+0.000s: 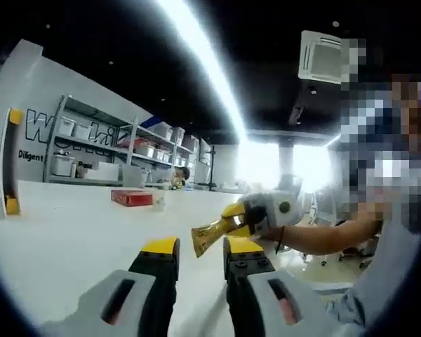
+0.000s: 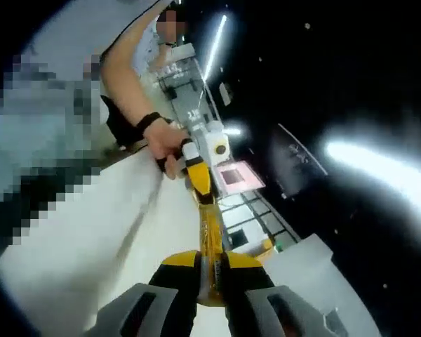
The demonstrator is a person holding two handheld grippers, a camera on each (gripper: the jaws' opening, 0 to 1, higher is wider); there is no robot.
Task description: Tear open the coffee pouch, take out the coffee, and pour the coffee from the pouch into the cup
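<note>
Coffee pouch stretched between both grippers above the white table (image 1: 70, 232).
Right gripper (image 2: 209, 275) clenched on the near end of the yellow coffee pouch (image 2: 208, 235); left gripper (image 2: 198, 181) grips its far end. A red box (image 1: 132, 198) lies far left.

A coffee pouch (image 2: 210, 239) stretches between two hand-held grippers above a table (image 1: 70, 232): the right gripper (image 2: 210, 270) clamps its near end, the left gripper (image 2: 198, 184) the far end. A box (image 1: 132, 198) lies on the table, ahead-left of the left gripper, shelves (image 1: 105, 151) behind it.
</note>
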